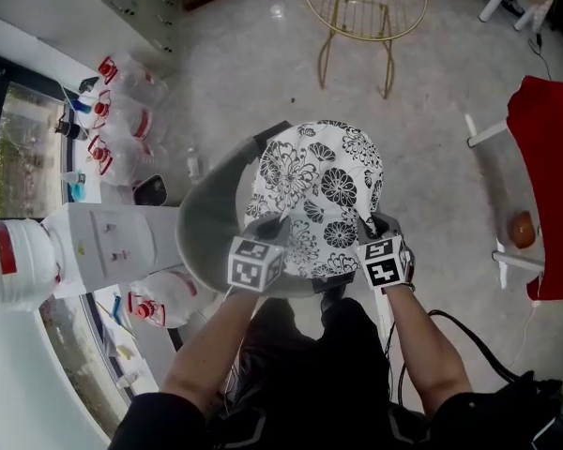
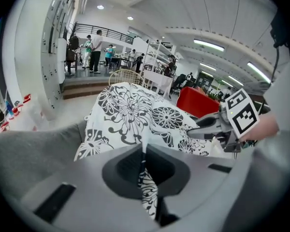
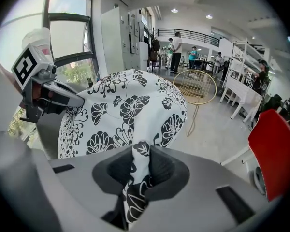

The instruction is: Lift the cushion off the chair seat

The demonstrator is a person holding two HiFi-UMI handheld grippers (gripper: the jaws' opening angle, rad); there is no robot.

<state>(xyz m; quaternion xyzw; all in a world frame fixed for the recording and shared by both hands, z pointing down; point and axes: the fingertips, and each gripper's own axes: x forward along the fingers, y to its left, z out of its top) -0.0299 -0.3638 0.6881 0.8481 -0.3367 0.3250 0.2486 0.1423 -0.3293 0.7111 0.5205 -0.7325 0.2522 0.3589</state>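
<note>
Black-and-white flowered cloth fills the space between your two claws: the cushion (image 1: pixel 319 190) is held by its near edge and spreads away from you over the round grey chair seat (image 1: pixel 199 228); your left gripper (image 2: pixel 144 173) has its jaws closed tight on a thin fold of the cover at the near left corner; your right gripper (image 3: pixel 135 175) clamps a thicker bunch of the same cloth at the near right corner, its jaws a little apart around the wad and pressing on it; in the head view the two marker cubes sit side by side at the cushion's near edge, with your forearms running back from them; from the right gripper view the cushion's right side hangs with pale stone floor (image 1: pixel 432 129) showing below it; whether the far edge touches the seat you cannot tell; a gold wire chair (image 1: pixel 364 7) stands well beyond the cushion; a big water bottle (image 1: pixel 9 265) lies off to your left.
</note>
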